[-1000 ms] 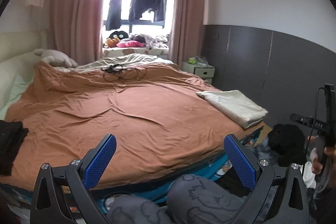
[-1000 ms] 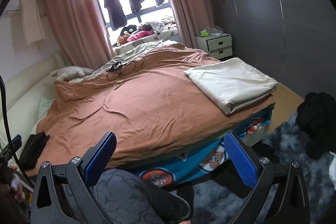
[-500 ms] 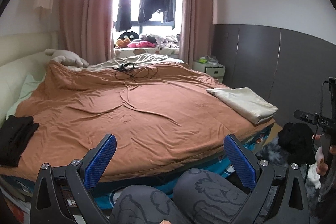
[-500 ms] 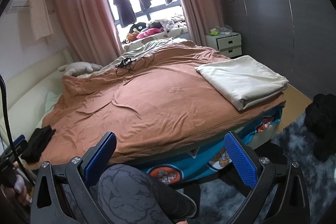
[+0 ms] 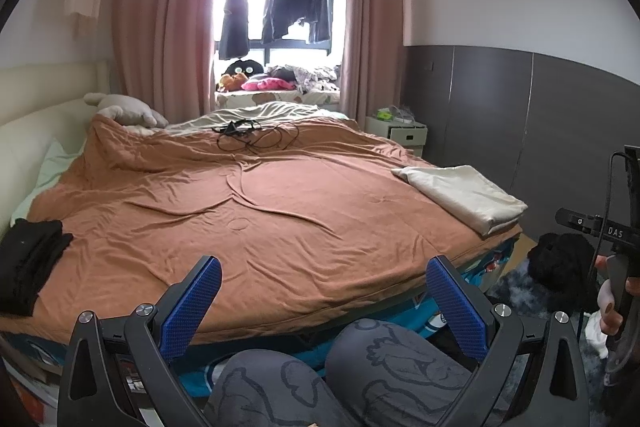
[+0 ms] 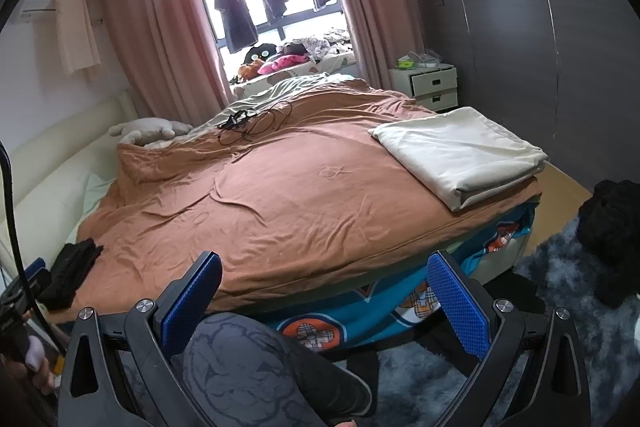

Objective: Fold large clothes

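Raised since earlier, both grippers (image 5: 324,301) (image 6: 324,297) gape empty; right handle (image 5: 614,231) reads "DAS".

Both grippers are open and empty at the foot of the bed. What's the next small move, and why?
Probably swing the right gripper down toward the black heap on the rug to the right. It looks like an unfolded garment, though I can't be sure. The left gripper also holds nothing, the cream cloth and black clothes already lie folded, and the brown cover offers bare space.
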Tool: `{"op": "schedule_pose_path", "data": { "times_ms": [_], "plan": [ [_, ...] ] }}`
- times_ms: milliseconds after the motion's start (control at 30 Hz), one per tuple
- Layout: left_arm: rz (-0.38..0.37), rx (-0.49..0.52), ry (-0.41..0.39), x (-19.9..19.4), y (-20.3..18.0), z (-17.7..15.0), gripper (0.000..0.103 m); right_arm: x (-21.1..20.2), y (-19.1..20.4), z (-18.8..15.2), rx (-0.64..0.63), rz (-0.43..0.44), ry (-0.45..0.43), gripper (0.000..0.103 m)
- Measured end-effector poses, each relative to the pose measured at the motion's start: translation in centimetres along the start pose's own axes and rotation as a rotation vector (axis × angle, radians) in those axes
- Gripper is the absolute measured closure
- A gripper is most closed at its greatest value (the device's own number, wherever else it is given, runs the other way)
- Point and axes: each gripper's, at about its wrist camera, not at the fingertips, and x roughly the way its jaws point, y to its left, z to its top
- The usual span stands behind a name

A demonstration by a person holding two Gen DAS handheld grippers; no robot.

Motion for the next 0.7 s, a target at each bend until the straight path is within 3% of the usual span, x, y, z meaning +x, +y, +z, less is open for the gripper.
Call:
{"op": "schedule_pose_path", "data": {
  "times_ms": [700],
  "plan": [
    [0.005, -0.016, 0.008, -0.43, -0.31, -0.01, 0.000, -0.14, 0.14, -0.12, -0.002, -0.013, 0.000, 0.000]
  ]
}}
